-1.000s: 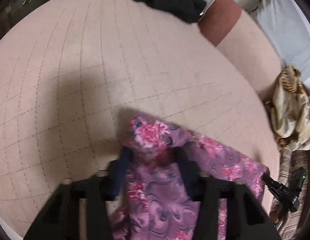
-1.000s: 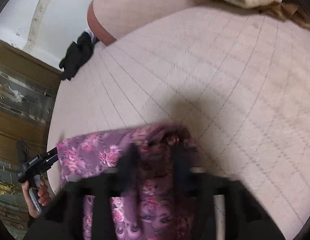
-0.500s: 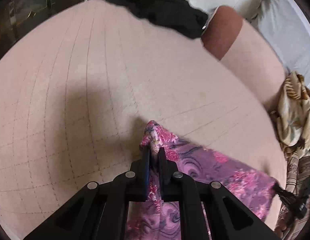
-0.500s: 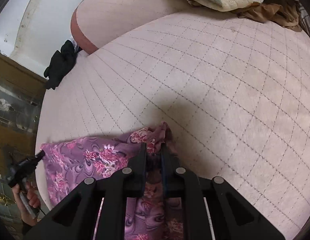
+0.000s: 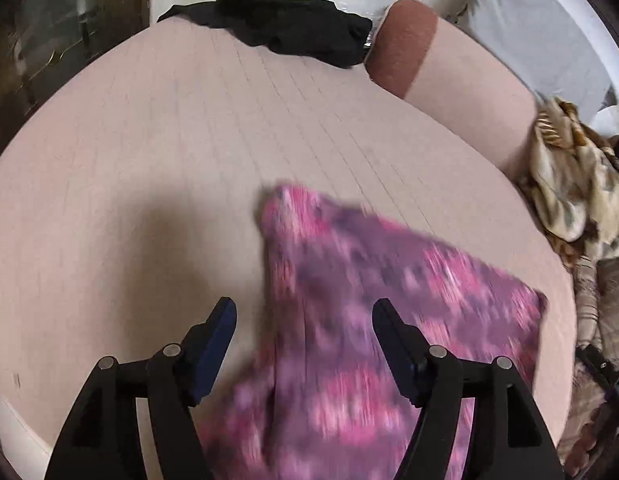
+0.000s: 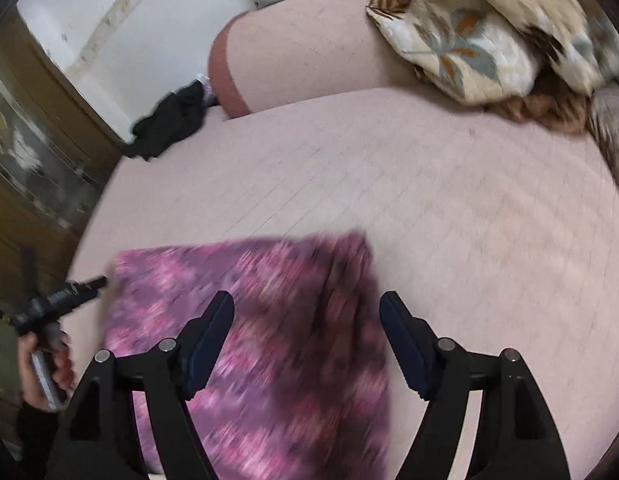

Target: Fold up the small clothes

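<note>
A purple garment with pink flowers lies flat on the pink quilted bed, blurred by motion in both views. My left gripper hovers above its left far corner, jaws opening wide, no pad touching the cloth. In the right wrist view the same garment spreads below my right gripper, whose jaws are also opening above the garment's right far corner with nothing gripped. The left gripper, held in a hand, shows at that view's left edge.
A black garment lies at the bed's far edge. A brown-ended pink bolster lies along the back. A leaf-patterned blanket is heaped at the bed's right side. A wooden glass-front cabinet stands to the left.
Both grippers were shut on the garment's far corners half a second ago. Now both stand open, have lifted and pulled back, and the garment lies released on the bed.
</note>
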Available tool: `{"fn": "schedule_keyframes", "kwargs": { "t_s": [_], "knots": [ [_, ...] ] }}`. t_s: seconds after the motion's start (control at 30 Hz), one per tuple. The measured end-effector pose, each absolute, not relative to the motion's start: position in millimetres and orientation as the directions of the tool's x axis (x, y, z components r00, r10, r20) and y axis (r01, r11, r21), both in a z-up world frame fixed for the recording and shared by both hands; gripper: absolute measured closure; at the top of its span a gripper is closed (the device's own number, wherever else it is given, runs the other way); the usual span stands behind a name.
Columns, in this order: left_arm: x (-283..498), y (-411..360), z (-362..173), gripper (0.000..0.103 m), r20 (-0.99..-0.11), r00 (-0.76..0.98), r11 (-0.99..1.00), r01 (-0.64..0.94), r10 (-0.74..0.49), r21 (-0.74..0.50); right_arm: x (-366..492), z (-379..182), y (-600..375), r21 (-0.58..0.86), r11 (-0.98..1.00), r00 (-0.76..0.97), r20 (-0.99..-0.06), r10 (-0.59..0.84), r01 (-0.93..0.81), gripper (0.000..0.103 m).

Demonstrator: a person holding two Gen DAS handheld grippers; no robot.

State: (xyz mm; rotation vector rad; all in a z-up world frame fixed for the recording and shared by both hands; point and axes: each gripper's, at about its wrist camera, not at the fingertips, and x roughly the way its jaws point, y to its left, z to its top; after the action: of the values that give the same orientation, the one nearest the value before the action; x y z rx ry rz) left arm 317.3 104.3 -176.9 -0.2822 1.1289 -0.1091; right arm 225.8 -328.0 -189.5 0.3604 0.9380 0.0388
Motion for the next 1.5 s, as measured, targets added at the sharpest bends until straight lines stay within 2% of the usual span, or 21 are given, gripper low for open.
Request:
{"fn": "schedule_keyframes", "kwargs": {
  "t_s": [0.1,0.17,0.23,0.33,0.47,0.53,0.77,0.83,0.87,0.9,0.97,1.0,1.07,1.17,1.23,1.33,1.37,1.4,1.43,1.47,1.5],
  "knots": [
    [274,108,-185,0.026,-0.867,0.394,0.934,-0.055,-0.305,-0.353,182,-210,-323,0.427,0.888,0.566,-0.780,0.267,0.169,0.029],
    [252,109,-193,0.026,-0.872,0.377,0.931,-0.061,-0.313,-0.360,161,-229,-315,0.411,0.886,0.530,-0.811,0.247,0.216,0.030],
    [237,112,-201,0.028,-0.891,0.362,0.942,-0.087,-0.273,-0.324,146,-247,-311,0.403,0.878,0.487,-0.839,0.241,0.260,0.040],
    [238,117,-208,0.038,-0.892,0.355,0.935,-0.113,-0.279,-0.337,141,-266,-312,0.409,0.858,0.444,-0.861,0.249,0.310,0.051],
    [226,116,-208,0.054,-0.886,0.364,0.935,-0.097,-0.287,-0.342,144,-272,-311,0.422,0.849,0.436,-0.860,0.265,0.318,0.051],
    [217,110,-205,0.056,-0.867,0.376,0.924,-0.065,-0.328,-0.377,143,-270,-310,0.424,0.849,0.445,-0.856,0.263,0.315,0.057],
    [225,88,-226,0.054,-0.925,0.293,0.965,-0.023,-0.242,-0.260,139,-280,-310,0.463,0.831,0.426,-0.848,0.315,0.308,0.057],
    [226,82,-225,0.063,-0.924,0.314,0.972,-0.012,-0.218,-0.234,141,-282,-307,0.446,0.844,0.418,-0.856,0.305,0.298,0.059],
    [226,80,-223,0.086,-0.921,0.323,0.973,0.001,-0.219,-0.231,143,-281,-303,0.422,0.860,0.413,-0.865,0.286,0.287,0.063],
    [225,78,-222,0.093,-0.921,0.326,0.975,0.008,-0.212,-0.221,144,-280,-302,0.411,0.867,0.411,-0.868,0.278,0.281,0.084],
    [221,82,-213,0.094,-0.913,0.347,0.973,-0.001,-0.215,-0.229,143,-279,-299,0.400,0.874,0.410,-0.871,0.270,0.276,0.092],
    [216,89,-203,0.094,-0.896,0.376,0.965,-0.010,-0.239,-0.262,140,-274,-300,0.388,0.877,0.414,-0.874,0.253,0.283,0.100],
    [208,98,-194,0.094,-0.877,0.402,0.955,-0.021,-0.262,-0.295,128,-255,-303,0.390,0.875,0.459,-0.858,0.232,0.288,0.100],
    [214,95,-220,0.094,-0.928,0.315,0.974,-0.037,-0.201,-0.224,118,-252,-296,0.325,0.899,0.460,-0.872,0.166,0.293,0.100],
    [222,91,-228,0.093,-0.938,0.293,0.977,-0.044,-0.187,-0.209,129,-278,-289,0.232,0.923,0.371,-0.922,0.109,0.306,0.101],
    [218,92,-209,0.086,-0.915,0.343,0.971,-0.024,-0.214,-0.236,130,-267,-289,0.266,0.921,0.422,-0.897,0.129,0.284,0.099],
    [214,98,-199,0.073,-0.901,0.377,0.969,-0.035,-0.215,-0.245,126,-254,-291,0.291,0.919,0.472,-0.870,0.140,0.265,0.098],
    [210,107,-189,0.051,-0.881,0.427,0.965,-0.061,-0.205,-0.254,124,-247,-292,0.296,0.918,0.496,-0.858,0.135,0.262,0.083],
    [206,117,-179,0.039,-0.858,0.478,0.960,-0.096,-0.188,-0.264,119,-236,-294,0.299,0.917,0.531,-0.839,0.120,0.264,0.056],
    [203,127,-171,0.022,-0.836,0.522,0.953,-0.131,-0.168,-0.273,113,-226,-295,0.300,0.918,0.568,-0.816,0.106,0.260,0.043],
    [199,138,-163,0.015,-0.812,0.566,0.943,-0.171,-0.142,-0.285,107,-216,-295,0.311,0.915,0.609,-0.787,0.097,0.256,0.030]
  ]
}}
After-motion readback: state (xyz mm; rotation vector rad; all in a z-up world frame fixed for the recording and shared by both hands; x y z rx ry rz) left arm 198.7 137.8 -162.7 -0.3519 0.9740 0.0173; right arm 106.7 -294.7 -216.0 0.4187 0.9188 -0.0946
